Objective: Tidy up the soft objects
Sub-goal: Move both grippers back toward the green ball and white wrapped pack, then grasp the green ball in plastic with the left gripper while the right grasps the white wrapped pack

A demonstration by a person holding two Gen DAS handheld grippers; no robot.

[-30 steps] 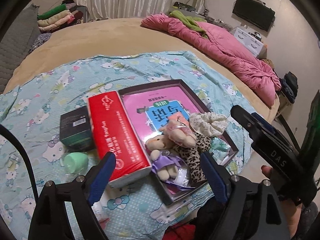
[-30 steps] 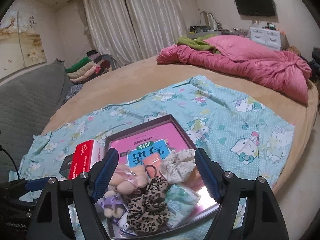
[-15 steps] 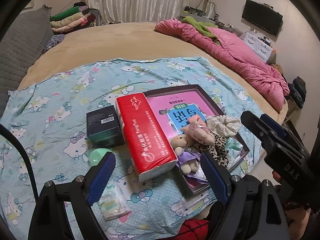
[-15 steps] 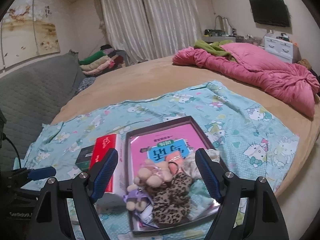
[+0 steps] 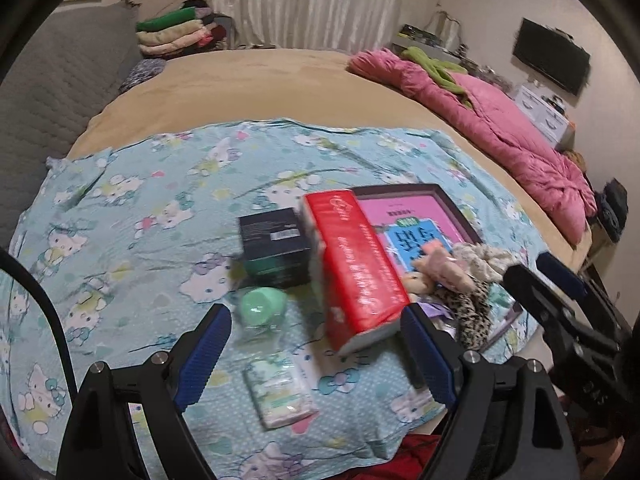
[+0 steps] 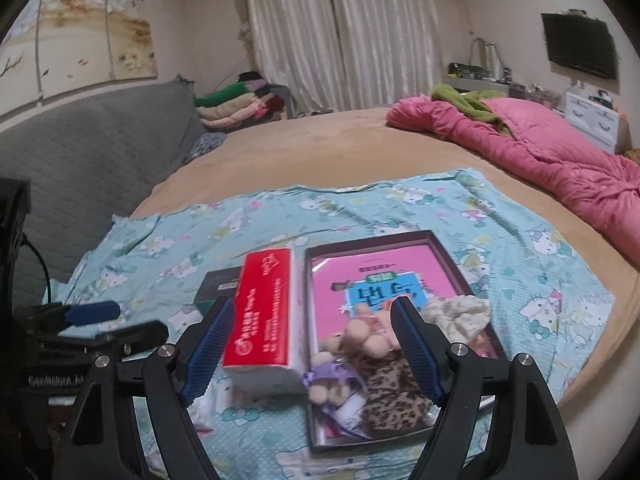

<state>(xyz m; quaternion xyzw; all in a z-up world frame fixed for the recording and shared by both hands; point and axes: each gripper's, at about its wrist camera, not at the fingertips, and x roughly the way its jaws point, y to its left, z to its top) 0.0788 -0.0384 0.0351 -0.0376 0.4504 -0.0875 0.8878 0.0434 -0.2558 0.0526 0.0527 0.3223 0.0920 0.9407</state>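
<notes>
My left gripper (image 5: 316, 354) spread wide, nothing between blue pads (image 5: 202, 356); hovers over blue cartoon sheet (image 5: 132, 240). Small tissue pack (image 5: 278, 390) and green cap (image 5: 262, 306) lie just ahead of it. My right gripper (image 6: 312, 348) also wide, empty, above near end of tray (image 6: 442, 248). Plush toys (image 6: 352, 344), leopard scrunchie (image 6: 394, 394), pale scrunchie (image 6: 458, 312) heaped in tray's near end, on pink book (image 6: 384, 276). Red tissue box (image 6: 260, 316) just left of tray; dark box (image 5: 276, 246) beyond it. Pink quilt (image 6: 540, 160) far right on bed.
</notes>
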